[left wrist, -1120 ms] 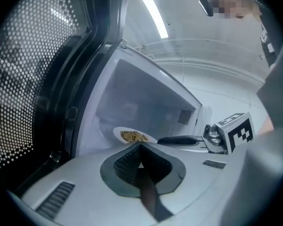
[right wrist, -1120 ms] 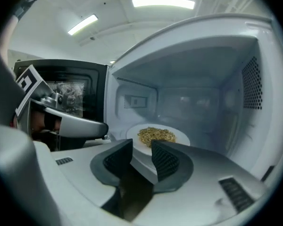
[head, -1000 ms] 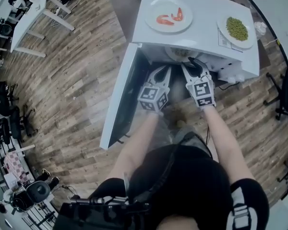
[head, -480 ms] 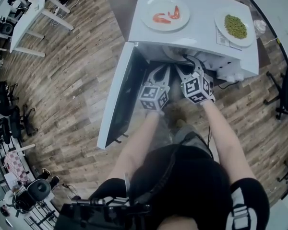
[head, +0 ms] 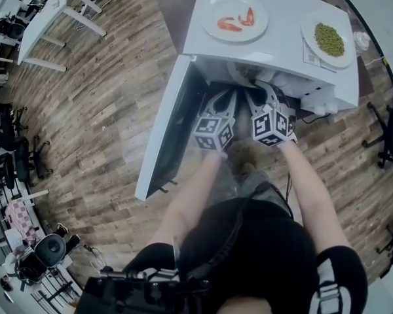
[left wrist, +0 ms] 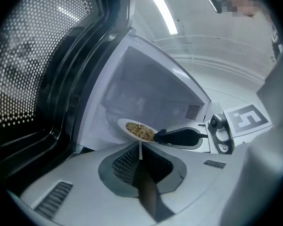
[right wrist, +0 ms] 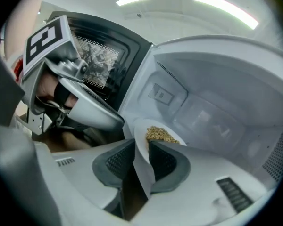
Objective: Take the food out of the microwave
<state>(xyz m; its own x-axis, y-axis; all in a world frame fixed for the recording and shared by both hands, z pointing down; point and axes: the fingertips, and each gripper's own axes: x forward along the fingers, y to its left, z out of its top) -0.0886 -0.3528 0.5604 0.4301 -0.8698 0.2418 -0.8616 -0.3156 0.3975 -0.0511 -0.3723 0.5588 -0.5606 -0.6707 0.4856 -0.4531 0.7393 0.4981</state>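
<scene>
**Head view:** A person leans over a white microwave (head: 281, 28), its door (head: 165, 133) swung wide to the left. The left tool (head: 224, 95) and right tool (head: 262, 89) reach side by side into the open cavity. A plate of shrimp (head: 224, 5) and a plate of peas (head: 312, 26) stand on the microwave's roof.

**Left gripper view:** The left tool's jaws are drawn together on nothing. Their tips stop just short of the plate of grain (left wrist: 126, 124), which is inside the cavity. One dark jaw of the right tool lies along the plate's far edge.

**Right gripper view:** The right tool is clamped on the plate's rim, and the white edge runs down between its pads (right wrist: 164, 163). The grain is heaped just beyond them.

With a hold on one edge only, the plate probably needs a slow, level pull straight out, clear of the door frame. Loose grain would likely slide if the plate dips, so the free left tool could steady the opposite rim.
</scene>
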